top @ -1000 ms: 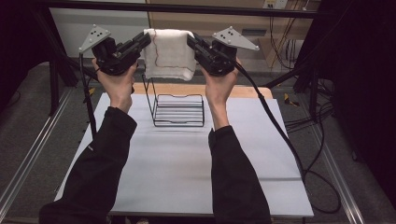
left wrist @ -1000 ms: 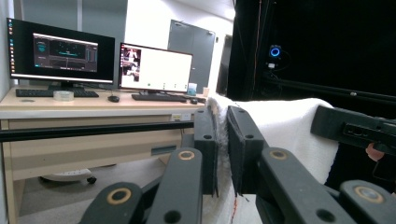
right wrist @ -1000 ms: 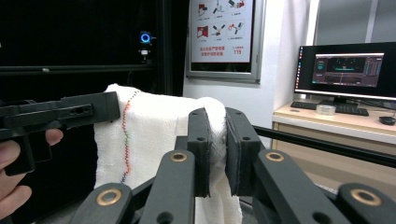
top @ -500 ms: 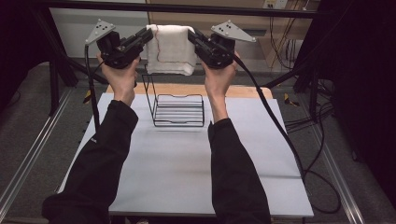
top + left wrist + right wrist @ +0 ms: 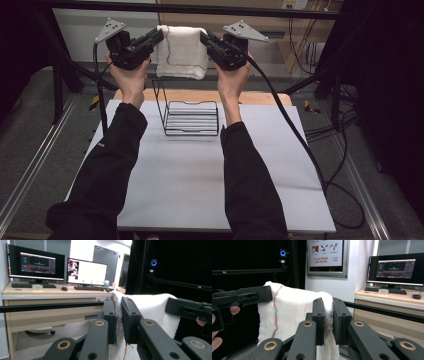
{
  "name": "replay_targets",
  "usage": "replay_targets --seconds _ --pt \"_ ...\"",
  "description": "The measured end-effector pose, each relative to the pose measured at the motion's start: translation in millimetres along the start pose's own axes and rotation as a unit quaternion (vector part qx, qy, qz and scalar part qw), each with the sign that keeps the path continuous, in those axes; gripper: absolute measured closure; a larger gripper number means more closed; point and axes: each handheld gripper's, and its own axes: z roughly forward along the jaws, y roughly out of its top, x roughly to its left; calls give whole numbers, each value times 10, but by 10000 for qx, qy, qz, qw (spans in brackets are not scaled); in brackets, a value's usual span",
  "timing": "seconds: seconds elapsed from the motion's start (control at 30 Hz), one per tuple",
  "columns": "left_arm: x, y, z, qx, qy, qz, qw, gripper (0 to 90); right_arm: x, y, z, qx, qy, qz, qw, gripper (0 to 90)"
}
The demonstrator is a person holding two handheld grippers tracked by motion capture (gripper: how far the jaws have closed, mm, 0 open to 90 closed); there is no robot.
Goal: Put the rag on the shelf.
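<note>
Both grippers are clamped on the same white towel: the left gripper pinches its left top edge and the right gripper pinches its right top edge, so the white towel hangs stretched between them, held up high above the far side of the table. From where I stand, the cloth droops in a soft fold with its lower hem free in the air, and a thin line of coloured stitching runs down it near the left side. Along the left gripper the two black jaws stand nearly together with the towel's edge squeezed flat between the pads; along the right gripper it is the same, with the bunched towel caught between its jaws and the stitched seam farther off near the other gripper. Below the cloth, a black wire rack stands on the white table, toward its far edge, with one taller upright side at its left; the towel hangs above and a little behind it, not touching it. Each hand wraps its gripper's handle from below, dark sleeves reaching in from the near side, and a black cable trails from the right gripper down past the table's right edge.
</note>
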Motion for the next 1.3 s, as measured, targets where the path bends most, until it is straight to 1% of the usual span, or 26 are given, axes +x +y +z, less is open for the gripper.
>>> replay_targets --seconds 0.17,0.27,0.33,0.47,0.97,1.1,1.17,1.3 --pt "26 -11 54 71 15 15 10000 823 -31 -15 42 57 -19 -2 10000 816" --pt "24 -17 71 58 4 41 10000 823 -54 -18 51 87 -42 -36 9999 816" --pt "23 -30 85 76 12 29 10000 823 -63 -20 55 76 -44 -28 10000 816" --pt "36 -67 97 121 -5 30 9999 823 -87 -43 72 141 -54 -30 9999 815" --pt "104 -259 46 295 -26 25 9996 822 -76 -214 95 311 -1 -48 9995 815" --pt "103 -316 15 330 -63 55 9994 823 -57 -261 68 360 17 -104 9993 816" --pt "95 -346 9 364 -63 80 9993 823 -52 -284 54 387 7 -86 9992 815" --pt "85 -394 9 424 -99 88 9990 823 -47 -315 21 475 -8 -173 9987 815"
